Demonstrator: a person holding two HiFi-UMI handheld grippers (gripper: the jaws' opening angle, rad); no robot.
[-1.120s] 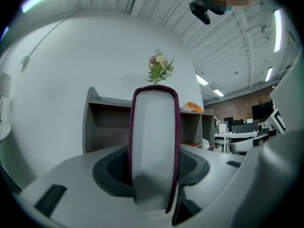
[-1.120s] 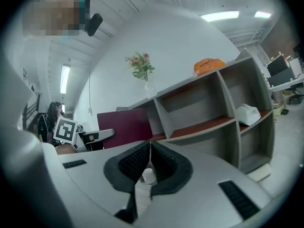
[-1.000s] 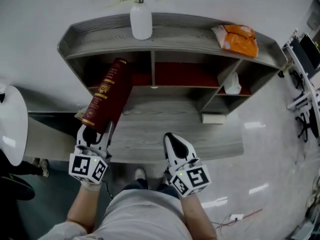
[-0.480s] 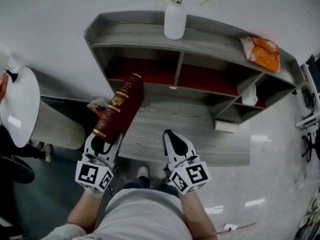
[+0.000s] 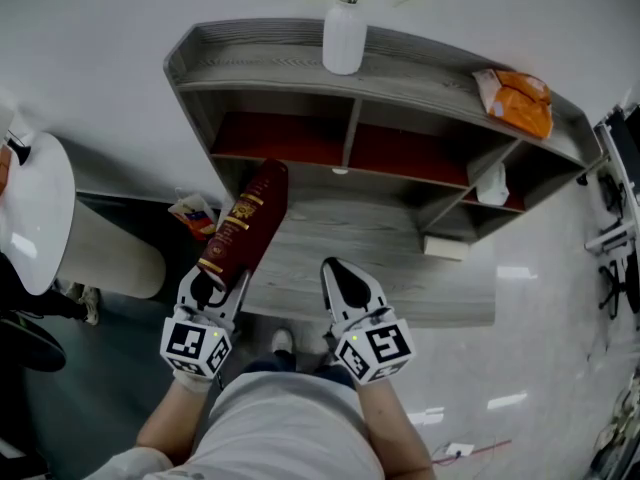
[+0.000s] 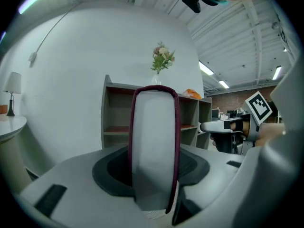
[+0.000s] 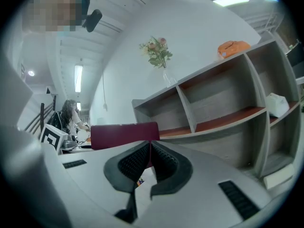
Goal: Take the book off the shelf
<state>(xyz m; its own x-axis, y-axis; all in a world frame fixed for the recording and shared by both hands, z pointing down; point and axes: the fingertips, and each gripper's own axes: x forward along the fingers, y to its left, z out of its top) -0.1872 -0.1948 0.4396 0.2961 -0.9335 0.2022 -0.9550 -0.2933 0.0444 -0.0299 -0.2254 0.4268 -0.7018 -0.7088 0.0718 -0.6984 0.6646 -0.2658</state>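
A thick maroon book (image 5: pixel 246 221) with gold print on its spine is clear of the grey shelf unit (image 5: pixel 400 78), tilted over the unit's low front deck. My left gripper (image 5: pixel 213 280) is shut on the book's near end. In the left gripper view the book's white page edge (image 6: pixel 153 146) stands upright between the jaws and fills the middle. My right gripper (image 5: pixel 341 278) is shut and empty, to the right of the book. The right gripper view shows the book's maroon cover (image 7: pixel 124 134) beyond the closed jaws.
On the shelf top stand a white vase with flowers (image 5: pixel 344 36) and an orange packet (image 5: pixel 515 101). A white object (image 5: pixel 491 183) sits in the right cubby, a pale block (image 5: pixel 445 247) on the deck. A white round table (image 5: pixel 35 228) is at the left.
The book and my left gripper have come down and back a little toward me, away from the shelf's left cubby. The right gripper has kept its place.
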